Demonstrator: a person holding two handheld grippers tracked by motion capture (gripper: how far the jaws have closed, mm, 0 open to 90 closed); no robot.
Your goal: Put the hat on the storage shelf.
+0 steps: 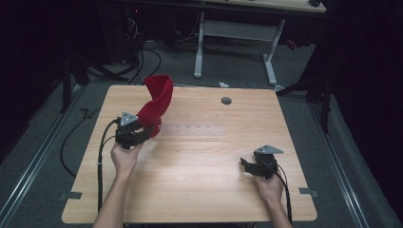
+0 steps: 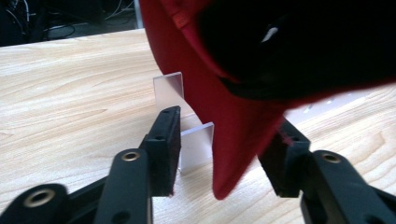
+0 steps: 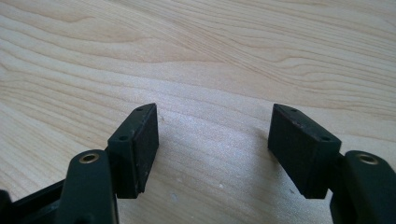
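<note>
A red cap (image 1: 157,99) stands up tall at the table's left rear, and I cannot tell what holds it up. My left gripper (image 1: 151,129) is at its lower end. In the left gripper view the cap's brim (image 2: 233,140) hangs between the jaws of that gripper (image 2: 227,135), close to the right pad; the jaws are apart and open. Small clear upright plates (image 2: 196,147) stand on the wood just behind the brim. My right gripper (image 1: 244,165) rests low at the table's front right, and its own view shows it open (image 3: 215,126) over bare wood.
A clear flat strip (image 1: 195,129) lies on the wooden table (image 1: 199,190) to the right of the cap. A grey round cap (image 1: 226,100) is set in the tabletop near the back edge. A white-legged desk (image 1: 237,33) and floor cables (image 1: 138,52) lie beyond the table.
</note>
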